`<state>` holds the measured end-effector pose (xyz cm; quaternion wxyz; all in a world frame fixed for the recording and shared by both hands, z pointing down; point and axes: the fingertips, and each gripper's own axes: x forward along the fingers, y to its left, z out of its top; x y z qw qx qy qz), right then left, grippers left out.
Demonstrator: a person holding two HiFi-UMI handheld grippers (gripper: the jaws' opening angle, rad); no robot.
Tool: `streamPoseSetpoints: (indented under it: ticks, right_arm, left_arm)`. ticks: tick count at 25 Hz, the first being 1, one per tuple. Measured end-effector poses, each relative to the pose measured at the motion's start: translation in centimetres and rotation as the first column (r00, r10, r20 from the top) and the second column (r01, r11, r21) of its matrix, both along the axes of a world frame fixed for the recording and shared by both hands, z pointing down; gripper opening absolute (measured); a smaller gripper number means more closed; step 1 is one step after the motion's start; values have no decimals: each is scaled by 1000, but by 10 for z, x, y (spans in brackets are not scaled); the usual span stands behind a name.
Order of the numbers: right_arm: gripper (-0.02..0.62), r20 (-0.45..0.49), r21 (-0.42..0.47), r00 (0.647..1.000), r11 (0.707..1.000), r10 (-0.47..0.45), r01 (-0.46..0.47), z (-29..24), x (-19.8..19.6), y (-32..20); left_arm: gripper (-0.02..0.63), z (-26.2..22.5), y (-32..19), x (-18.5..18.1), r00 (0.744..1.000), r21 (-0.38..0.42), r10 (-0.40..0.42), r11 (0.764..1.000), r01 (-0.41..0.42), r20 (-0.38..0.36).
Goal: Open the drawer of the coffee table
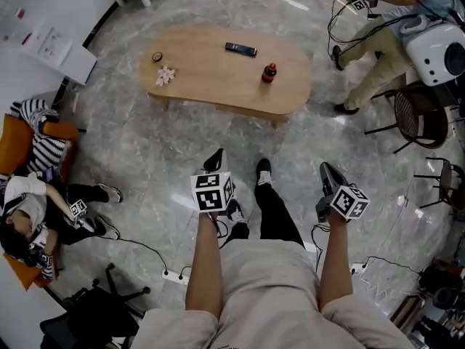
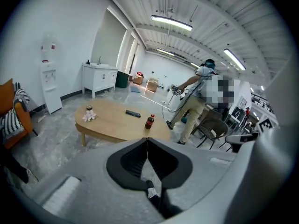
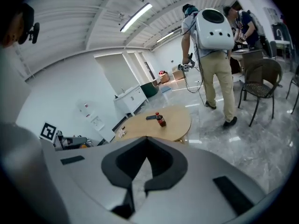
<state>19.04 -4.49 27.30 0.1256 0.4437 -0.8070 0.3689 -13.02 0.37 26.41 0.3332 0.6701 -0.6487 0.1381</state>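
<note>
The wooden coffee table point(image 1: 218, 78) stands on the marble floor well ahead of me; no drawer shows from here. It also shows in the left gripper view as a table point(image 2: 112, 125) and in the right gripper view as a table point(image 3: 177, 120). My left gripper point(image 1: 215, 158) is shut and empty, held over the floor short of the table's near edge. My right gripper point(image 1: 325, 170) is shut and empty too, further right. In their own views the left gripper point(image 2: 147, 139) and the right gripper point(image 3: 146, 138) have their jaw tips touching.
On the table lie a remote point(image 1: 240, 49), a dark bottle with a red cap point(image 1: 269, 73), a small jar point(image 1: 157, 57) and a pale flower-like object point(image 1: 166, 75). A person point(image 1: 378, 42) stands at the right by chairs point(image 1: 418, 118). Another person point(image 1: 43, 209) sits at the left. Cables point(image 1: 145, 249) trail on the floor.
</note>
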Motion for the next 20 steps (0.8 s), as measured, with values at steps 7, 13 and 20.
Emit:
streamPoseSetpoints:
  ticks: [7, 13, 20]
  right_arm:
    - [15, -7, -64, 999, 997, 49, -49, 36, 10, -44]
    - [15, -44, -84, 998, 995, 48, -51, 58, 26, -101]
    - [15, -37, -93, 996, 993, -76, 72, 109, 14, -129]
  left_arm:
    - [11, 19, -44, -5, 1000, -42, -31, 999, 31, -2]
    - [12, 37, -102, 2, 1000, -71, -2, 997, 2, -3]
    - [11, 77, -137, 0, 998, -115, 56, 992, -52, 36]
